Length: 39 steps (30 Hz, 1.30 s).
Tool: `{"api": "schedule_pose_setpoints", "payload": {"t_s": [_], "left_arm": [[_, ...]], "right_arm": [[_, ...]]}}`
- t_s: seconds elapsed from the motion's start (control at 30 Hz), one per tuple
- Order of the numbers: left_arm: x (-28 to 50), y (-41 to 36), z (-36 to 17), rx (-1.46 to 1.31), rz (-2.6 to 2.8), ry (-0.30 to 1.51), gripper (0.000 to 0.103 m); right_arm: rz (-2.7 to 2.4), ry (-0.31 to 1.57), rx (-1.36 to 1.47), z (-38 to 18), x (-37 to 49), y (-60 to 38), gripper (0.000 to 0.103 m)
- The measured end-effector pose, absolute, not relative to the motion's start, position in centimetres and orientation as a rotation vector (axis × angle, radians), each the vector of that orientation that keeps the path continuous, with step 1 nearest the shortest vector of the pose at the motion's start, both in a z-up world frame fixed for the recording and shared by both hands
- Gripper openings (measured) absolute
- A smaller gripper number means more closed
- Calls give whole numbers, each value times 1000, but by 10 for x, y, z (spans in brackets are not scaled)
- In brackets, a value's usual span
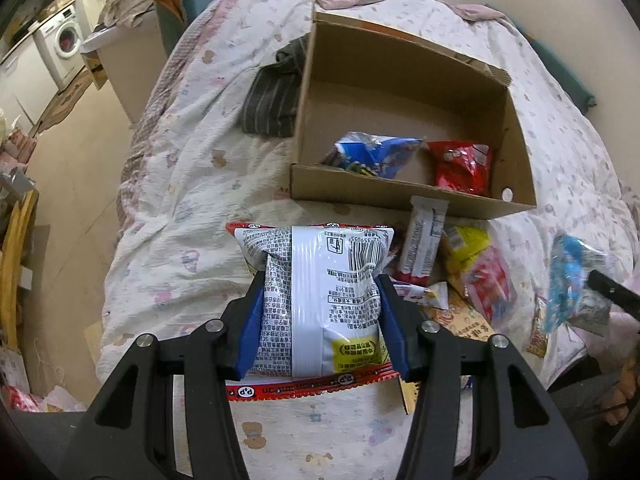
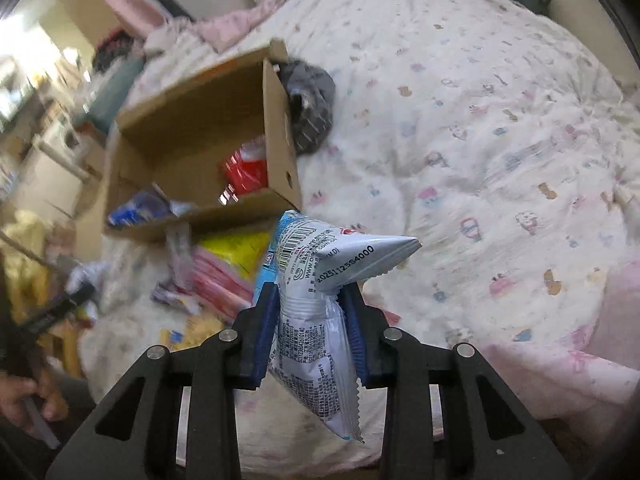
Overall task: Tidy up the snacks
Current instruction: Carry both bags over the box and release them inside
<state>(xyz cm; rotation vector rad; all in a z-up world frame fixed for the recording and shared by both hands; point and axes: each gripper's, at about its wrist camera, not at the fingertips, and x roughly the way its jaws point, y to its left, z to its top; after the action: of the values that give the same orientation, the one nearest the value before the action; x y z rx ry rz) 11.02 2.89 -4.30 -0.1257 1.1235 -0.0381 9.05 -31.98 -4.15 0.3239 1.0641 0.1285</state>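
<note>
My left gripper [image 1: 320, 280] is shut on a white snack bag with red edges [image 1: 320, 300], held above the bed in front of the cardboard box [image 1: 400, 196]. The box holds a blue bag [image 1: 372, 152] and a red bag [image 1: 460, 164]. My right gripper [image 2: 310, 292] is shut on a light-blue and silver snack packet [image 2: 316, 320], held above the bed to the right of the box [image 2: 276, 120]; the packet also shows in the left wrist view [image 1: 568, 280]. Several loose snacks [image 1: 468, 264] lie in front of the box.
The box sits on a bed with a white patterned quilt [image 1: 192, 200]. A dark folded cloth [image 1: 272, 100] lies against the box's side. A washing machine [image 1: 60, 44] and cluttered floor are off the bed's left side. Pink bedding [image 2: 600, 360] lies at right.
</note>
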Motion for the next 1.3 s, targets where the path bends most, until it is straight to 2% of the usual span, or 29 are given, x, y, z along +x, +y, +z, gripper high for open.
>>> {"api": "schedule_pose_setpoints", "payload": {"t_s": [0.23, 0.67, 1.3], "left_arm": [[115, 34, -27, -145, -36, 1083, 48], [179, -4, -3, -43, -104, 1059, 48], [275, -32, -44, 70, -99, 1033, 48]], "right_arm": [[220, 941, 387, -32, 98, -316, 34], [342, 909, 425, -12, 167, -281, 34], [405, 984, 402, -42, 259, -249, 34]]}}
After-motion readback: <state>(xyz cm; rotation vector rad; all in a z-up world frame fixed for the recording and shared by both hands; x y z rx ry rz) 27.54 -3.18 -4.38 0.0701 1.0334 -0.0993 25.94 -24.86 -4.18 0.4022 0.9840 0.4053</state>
